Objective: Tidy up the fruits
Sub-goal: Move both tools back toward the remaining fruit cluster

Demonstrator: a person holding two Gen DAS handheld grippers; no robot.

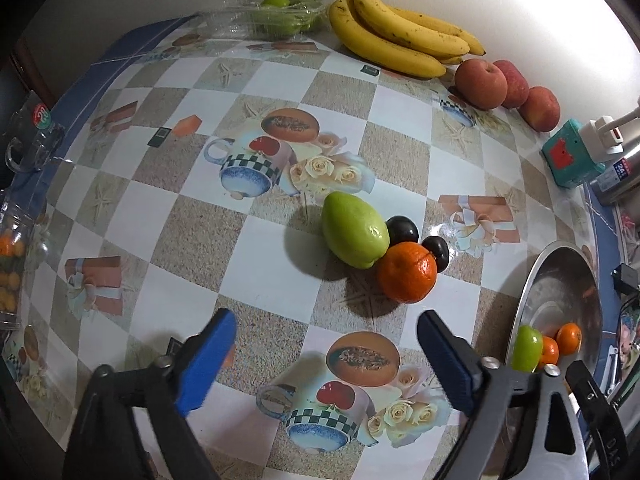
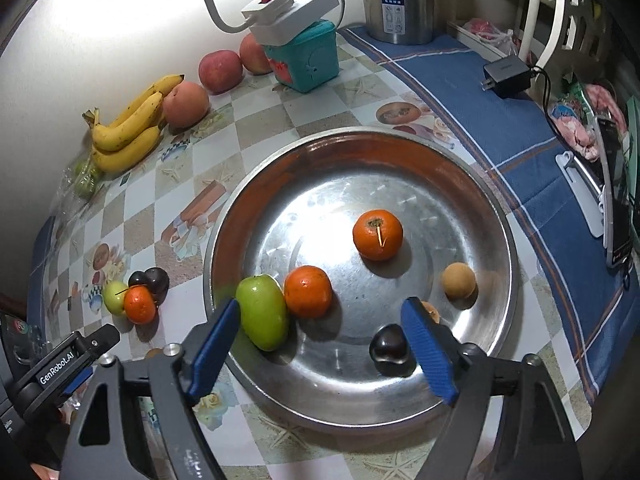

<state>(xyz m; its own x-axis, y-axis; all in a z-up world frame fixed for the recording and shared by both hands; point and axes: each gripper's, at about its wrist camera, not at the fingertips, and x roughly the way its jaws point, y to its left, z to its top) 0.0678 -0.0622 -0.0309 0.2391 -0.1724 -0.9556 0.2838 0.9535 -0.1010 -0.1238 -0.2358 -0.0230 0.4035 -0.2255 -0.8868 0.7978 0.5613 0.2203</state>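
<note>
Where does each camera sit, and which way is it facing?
Left wrist: on the left tool, facing steeply down at a green fruit and orange mandarin on the checkered tablecloth; open blue fingers show.
Right wrist: on the right tool, above the round steel tray; open fingers show.
Shared: tray, yellow bananas, fruit cluster.

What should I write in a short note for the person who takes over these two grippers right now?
Left gripper: open, empty, above the table. Right gripper: open, empty, over the metal tray.
Done: the tray holds two oranges, a green fruit, a dark plum and a tan fruit.
Left: a cluster on the table, green fruit, orange, two dark plums. Bananas and apples lie by the wall.
</note>
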